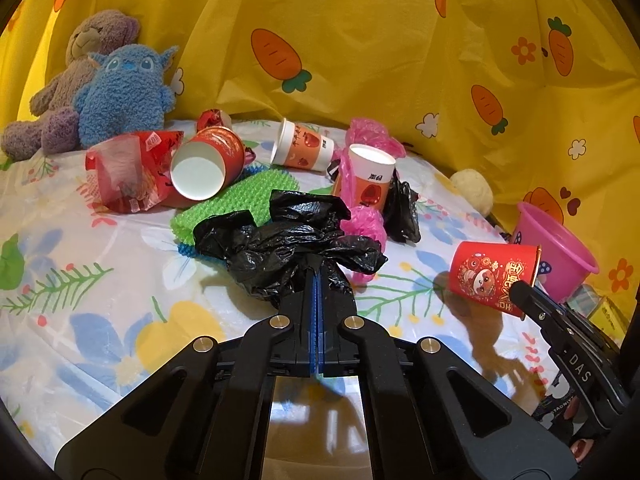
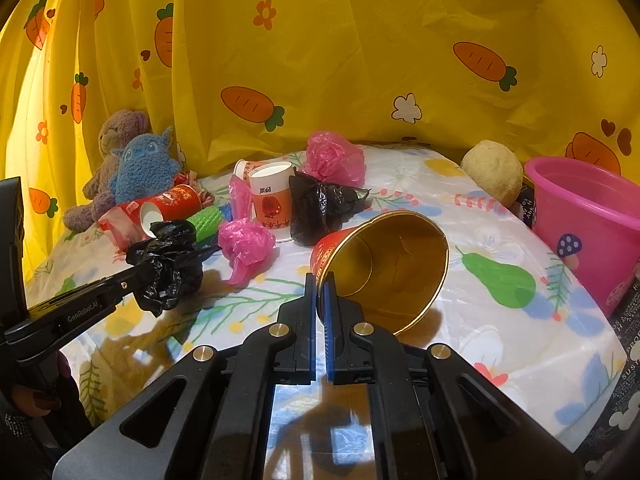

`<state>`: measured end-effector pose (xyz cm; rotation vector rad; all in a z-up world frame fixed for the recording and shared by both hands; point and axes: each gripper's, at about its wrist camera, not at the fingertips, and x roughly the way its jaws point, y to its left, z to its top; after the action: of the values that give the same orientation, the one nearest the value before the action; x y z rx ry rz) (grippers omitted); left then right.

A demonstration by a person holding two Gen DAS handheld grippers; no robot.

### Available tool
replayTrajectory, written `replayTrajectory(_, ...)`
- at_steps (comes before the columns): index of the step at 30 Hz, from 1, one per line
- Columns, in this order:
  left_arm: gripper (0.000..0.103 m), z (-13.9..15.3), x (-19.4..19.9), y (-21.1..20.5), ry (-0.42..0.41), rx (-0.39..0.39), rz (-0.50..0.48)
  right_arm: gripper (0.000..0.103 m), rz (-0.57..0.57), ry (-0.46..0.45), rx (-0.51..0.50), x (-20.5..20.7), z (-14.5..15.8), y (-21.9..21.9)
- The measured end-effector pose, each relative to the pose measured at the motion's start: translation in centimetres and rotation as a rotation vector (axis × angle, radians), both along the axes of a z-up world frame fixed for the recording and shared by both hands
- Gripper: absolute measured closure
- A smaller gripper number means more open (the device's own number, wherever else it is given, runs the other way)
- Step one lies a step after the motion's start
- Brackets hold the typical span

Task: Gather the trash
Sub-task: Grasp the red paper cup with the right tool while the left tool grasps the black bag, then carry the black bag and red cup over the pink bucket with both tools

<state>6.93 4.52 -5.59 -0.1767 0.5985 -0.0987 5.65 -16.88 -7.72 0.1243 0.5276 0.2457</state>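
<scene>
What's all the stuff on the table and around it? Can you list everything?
Black bags: 2; one in the left gripper, one mid-table.
Pink bags: 2; one mid-table, one at the back.
Red cups: 2; gold-lined one in the right gripper, white-lined one on its side, left.
White-orange cups: 2; one upright, centre, one lying behind.
Red wrapper: 1, left.
Green mat: 1, under the left cup.
Pink bucket: 1, right edge.
Teddy: 1, brown-purple, back left.
Blue plush: 1, beside the teddy.
Cream ball: 1, back right.
Tablecloth: 1, floral.
Curtain: yellow, carrots, behind.
Left gripper: black, shut.
Right gripper: black, shut.
</scene>
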Motion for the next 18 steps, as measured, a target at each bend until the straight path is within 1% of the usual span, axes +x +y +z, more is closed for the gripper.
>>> replayTrajectory(5, 0.103, 2.5, -1.9, -0.5, -0.082, 0.009, -0.013, 0.099, -0.009, -0.033, 0.009, -1.2, 0.9, -0.9)
replayTrajectory(9, 0.103, 4.4, -2.6, -2.1, -0.128, 0.017, -0.059, 0.099, -0.022, -0.063, 0.014, -2.0, 1.8, -1.6)
replayTrajectory(14, 0.103, 6.3, -1.7, -6.5, -0.158, 0.031, -0.174, 0.099, -0.074, -0.106, -0.003, -2.6, 3.3, -3.7)
replayTrajectory(18, 0.103, 8.1, -0.5, -11.9, -0.194, 0.011, -0.305, 0.099, -0.181, -0.145, -0.029, -2.6, 4.8, -7.4)
